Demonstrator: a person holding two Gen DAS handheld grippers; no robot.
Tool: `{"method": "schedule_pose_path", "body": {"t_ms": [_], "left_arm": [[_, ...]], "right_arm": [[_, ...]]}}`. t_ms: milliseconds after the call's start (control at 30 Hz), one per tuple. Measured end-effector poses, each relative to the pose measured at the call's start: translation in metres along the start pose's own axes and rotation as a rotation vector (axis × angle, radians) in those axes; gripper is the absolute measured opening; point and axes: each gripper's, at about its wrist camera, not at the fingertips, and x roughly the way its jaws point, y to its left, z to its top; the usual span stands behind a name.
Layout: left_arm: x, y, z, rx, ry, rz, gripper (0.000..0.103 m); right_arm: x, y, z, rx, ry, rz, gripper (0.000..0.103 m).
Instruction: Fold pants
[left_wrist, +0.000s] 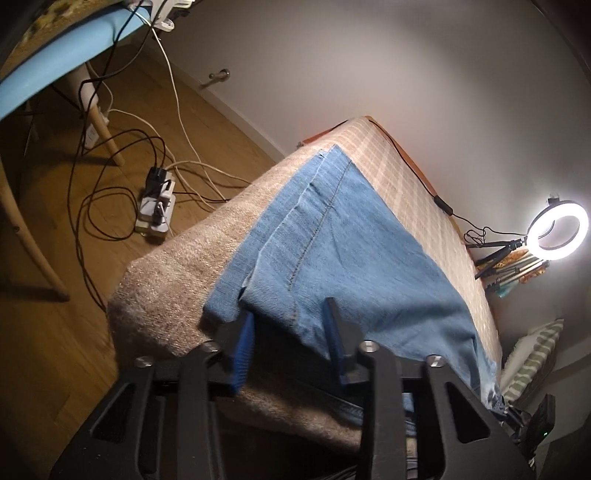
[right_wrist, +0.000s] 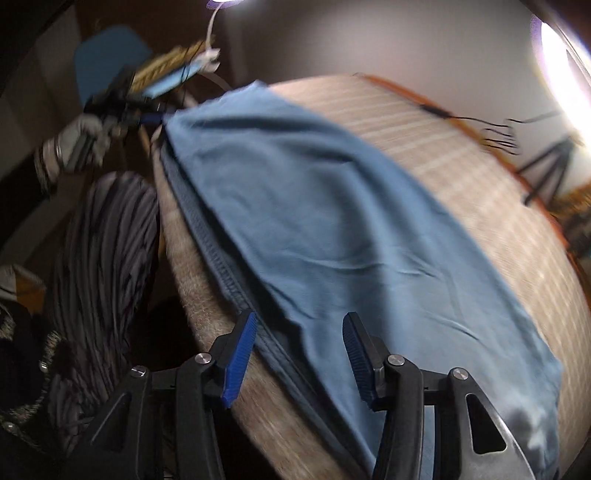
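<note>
A pair of light blue jeans (left_wrist: 343, 236) lies stretched along a bed (left_wrist: 177, 266) covered with a beige woven blanket, which turns to a pale checked pattern (left_wrist: 406, 173) on the side towards the wall. The legs lie one on top of the other, with the hems at the far end of the bed in the left wrist view.

The left tool (left_wrist: 291, 328) points steeply down at the near corner of the denim. Its two blue-padded fingers (left_wrist: 243, 343) stand on either side of a raised fold of cloth at the edge of the jeans; the gap is narrow, but whether the pads actually press on the fabric cannot be told.

The right tool (right_wrist: 299, 347) hangs above the other end of the jeans (right_wrist: 314, 221), near the darker waistband edge (right_wrist: 221, 258) that runs along the side of the bed. Its fingers stand well apart, with nothing clamped between them; the cloth lies beneath them. This view is blurred.

In that same view a gloved hand (right_wrist: 74, 144) holds the left tool (right_wrist: 147, 118) at the far corner of the jeans, and a striped sleeve (right_wrist: 107, 258) shows beside the bed.

Beyond the bed are a lit ring light (left_wrist: 557, 229) on a small tripod, a wooden floor (left_wrist: 55, 332) with a power strip (left_wrist: 157, 210) and tangled cables, and a pale blue chair (left_wrist: 48, 62).
</note>
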Motion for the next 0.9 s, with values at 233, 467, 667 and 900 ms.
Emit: {"method": "schedule_pose_path", "body": {"t_ms": [233, 467, 667, 900], "left_arm": [[-0.001, 0.01, 0.0, -0.009, -0.025, -0.03, 0.011], [-0.008, 0.001, 0.001, 0.049, -0.06, -0.022, 0.007], [-0.02, -0.005, 0.007, 0.088, -0.102, -0.031, 0.006], [0.001, 0.015, -0.003, 0.097, -0.064, 0.041, 0.006]], "right_arm": [[0.037, 0.026, 0.007, -0.128, 0.08, -0.127, 0.033], [0.028, 0.022, 0.007, -0.165, 0.079, -0.149, 0.003], [-0.001, 0.024, 0.017, -0.161, 0.051, -0.078, 0.001], [0.024, 0.041, -0.001, -0.222, 0.125, -0.052, 0.002]]}}
